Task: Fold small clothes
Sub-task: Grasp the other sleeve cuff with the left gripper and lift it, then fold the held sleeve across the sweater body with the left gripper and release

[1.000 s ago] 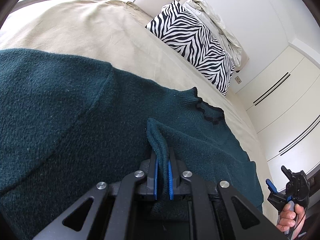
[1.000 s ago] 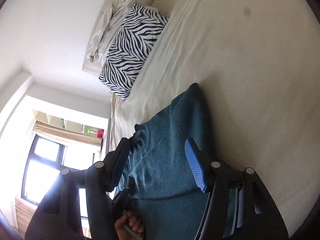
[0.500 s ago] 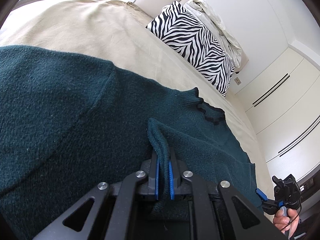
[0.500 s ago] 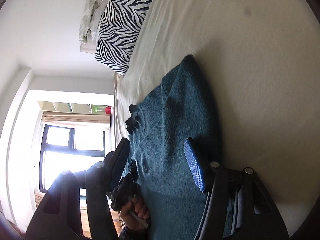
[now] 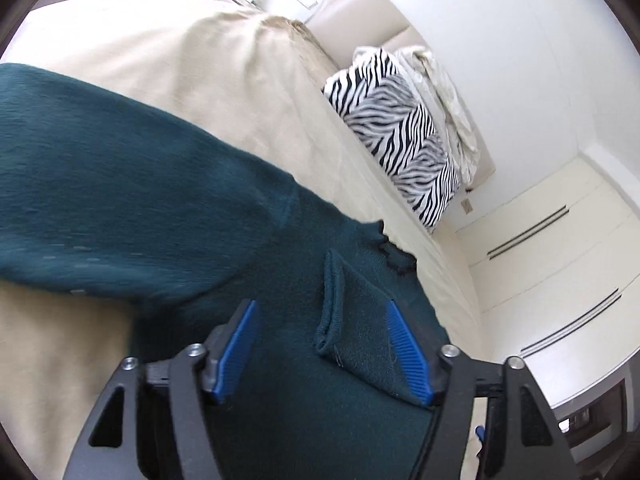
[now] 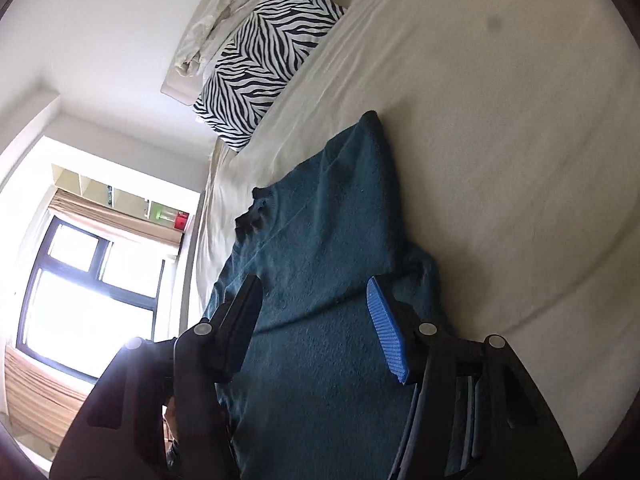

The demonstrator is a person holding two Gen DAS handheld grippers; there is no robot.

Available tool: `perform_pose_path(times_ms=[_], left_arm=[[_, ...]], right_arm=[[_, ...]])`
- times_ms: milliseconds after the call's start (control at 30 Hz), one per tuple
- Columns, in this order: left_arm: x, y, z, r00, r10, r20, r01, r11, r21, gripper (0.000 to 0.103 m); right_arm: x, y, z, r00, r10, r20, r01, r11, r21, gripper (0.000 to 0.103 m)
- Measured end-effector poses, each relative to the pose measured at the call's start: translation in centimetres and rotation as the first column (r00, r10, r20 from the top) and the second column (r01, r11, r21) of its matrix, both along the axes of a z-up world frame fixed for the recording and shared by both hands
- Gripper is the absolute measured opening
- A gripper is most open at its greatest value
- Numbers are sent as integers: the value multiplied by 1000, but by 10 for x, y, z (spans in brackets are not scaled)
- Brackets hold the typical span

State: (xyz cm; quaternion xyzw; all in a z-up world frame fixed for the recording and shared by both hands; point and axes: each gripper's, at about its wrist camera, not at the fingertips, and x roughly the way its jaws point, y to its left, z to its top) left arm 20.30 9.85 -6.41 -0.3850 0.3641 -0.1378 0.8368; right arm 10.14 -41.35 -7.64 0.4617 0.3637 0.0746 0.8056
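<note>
Left wrist view: left gripper (image 5: 326, 346) jaws are now spread wide with nothing between the pads; half a second ago they were pinched on the sleeve cuff (image 5: 330, 312). So that's a release. The cuff lies on the body of the dark teal sweater (image 5: 120, 208), between the blue pads (image 5: 238, 346) and touching neither. Sleeve is folded in across the torso, its end pointing toward the black-trimmed collar (image 5: 394, 254). View has also tilted and the near fabric is motion-blurred, so the gripper looks to be pulling back, not certain. Sweater sits on the beige bedspread (image 5: 180, 64), zebra pillow (image 5: 404, 136) well beyond at the headboard.

Right wrist view: right gripper (image 6: 316, 328) jaws also wide apart, holding nothing, same as in the earlier frames. It hovers over the sweater's (image 6: 320, 248) lower part, fabric visible between the fingers; contact can't be judged from here. Far edge of the garment runs in a straight fold line up to a point on the white bed sheet (image 6: 500, 140). Zebra pillow (image 6: 264, 64) beyond, window (image 6: 84, 296) to the left.

Read: one sleeve fold is placed and let go. Likely remaining: other side in, then bottom hem up. Risk is the thick knit cuff springing back off the torso
</note>
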Motion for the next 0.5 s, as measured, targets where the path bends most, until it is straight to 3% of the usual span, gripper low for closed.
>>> perform_pose_path(times_ms=[100, 167, 233, 333, 400, 500], left_arm=[[-50, 72, 6, 988, 151, 22, -150, 986, -70, 79], [-77, 124, -1, 963, 270, -10, -269, 955, -123, 79], [-102, 179, -14, 917, 393, -70, -398, 895, -202, 79], [-130, 242, -32, 847, 514, -137, -527, 779, -339, 73], [-138, 268, -36, 810, 567, -151, -580, 733, -355, 73], [-134, 288, -45, 779, 601, -176, -618, 690, -377, 71]], right_arm=[[-33, 30, 5, 999, 35, 32, -36, 999, 22, 54], [-54, 48, 1, 999, 42, 33, -44, 998, 49, 54], [-70, 65, -5, 998, 47, 29, -49, 995, 82, 54], [-88, 89, -13, 999, 48, 17, -49, 994, 102, 54], [-96, 103, -15, 999, 54, 8, -54, 993, 101, 54], [-99, 121, -16, 998, 63, -9, -62, 994, 95, 54]])
